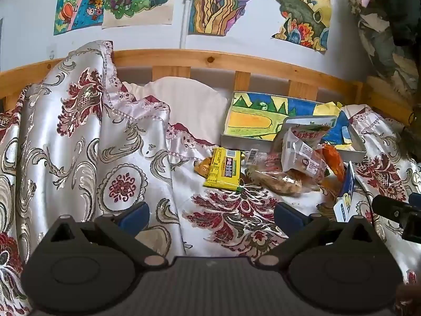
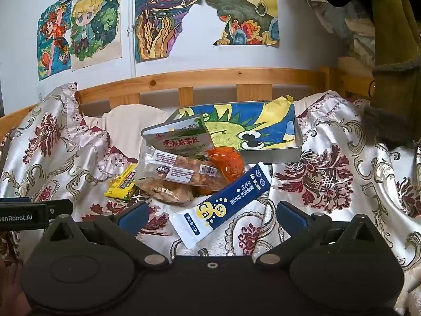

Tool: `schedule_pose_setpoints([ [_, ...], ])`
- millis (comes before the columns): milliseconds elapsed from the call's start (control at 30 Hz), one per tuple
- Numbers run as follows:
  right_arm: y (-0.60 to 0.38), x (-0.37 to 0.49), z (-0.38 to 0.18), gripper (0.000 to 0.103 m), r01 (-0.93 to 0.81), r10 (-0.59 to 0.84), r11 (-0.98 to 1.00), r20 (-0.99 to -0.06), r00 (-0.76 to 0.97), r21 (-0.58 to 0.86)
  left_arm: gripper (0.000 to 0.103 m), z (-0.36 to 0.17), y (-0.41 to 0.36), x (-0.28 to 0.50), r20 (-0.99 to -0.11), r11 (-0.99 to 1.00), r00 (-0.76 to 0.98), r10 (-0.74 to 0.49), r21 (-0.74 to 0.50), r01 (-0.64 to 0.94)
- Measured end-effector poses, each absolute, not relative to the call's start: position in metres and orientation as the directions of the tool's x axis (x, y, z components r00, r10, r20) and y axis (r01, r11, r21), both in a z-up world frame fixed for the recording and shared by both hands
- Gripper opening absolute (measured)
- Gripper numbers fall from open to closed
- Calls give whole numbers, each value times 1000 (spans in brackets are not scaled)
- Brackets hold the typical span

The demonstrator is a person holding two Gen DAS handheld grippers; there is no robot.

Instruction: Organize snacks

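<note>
Both tongs released, nothing gripped. Right tongs [image 2: 210,217] straddle the near end of the blue-white sachet [image 2: 223,205], low centre: probably first pick. Left tongs [image 1: 210,217] over bare bedspread [image 1: 79,144], short of the yellow packet [image 1: 225,168]. Mid-frame, snack pile [image 2: 181,173] loose on the bed, leaning on the tray [image 2: 294,155] behind: likely the destination, nothing flat inside yet.

The left gripper [image 1: 211,217] is tilted downward with its jaws spread wide and nothing between its blue pads [image 1: 134,216]. The right gripper [image 2: 211,217] is likewise angled down, jaws fully apart, gripping nothing. Each gripper's tip shows at the edge of the other's view, so they sit side by side
</note>
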State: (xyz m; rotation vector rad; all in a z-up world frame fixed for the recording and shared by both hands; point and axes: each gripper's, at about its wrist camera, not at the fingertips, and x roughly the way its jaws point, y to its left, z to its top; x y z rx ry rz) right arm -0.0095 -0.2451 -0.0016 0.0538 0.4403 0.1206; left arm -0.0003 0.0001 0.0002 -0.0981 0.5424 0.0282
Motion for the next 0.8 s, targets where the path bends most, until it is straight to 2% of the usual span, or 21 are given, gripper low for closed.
schedule_pose_setpoints([
  [800, -245, -9, -2, 102, -104, 126, 992, -430, 894, 74, 103, 0, 0, 0, -523, 995, 852, 2, -82, -52],
])
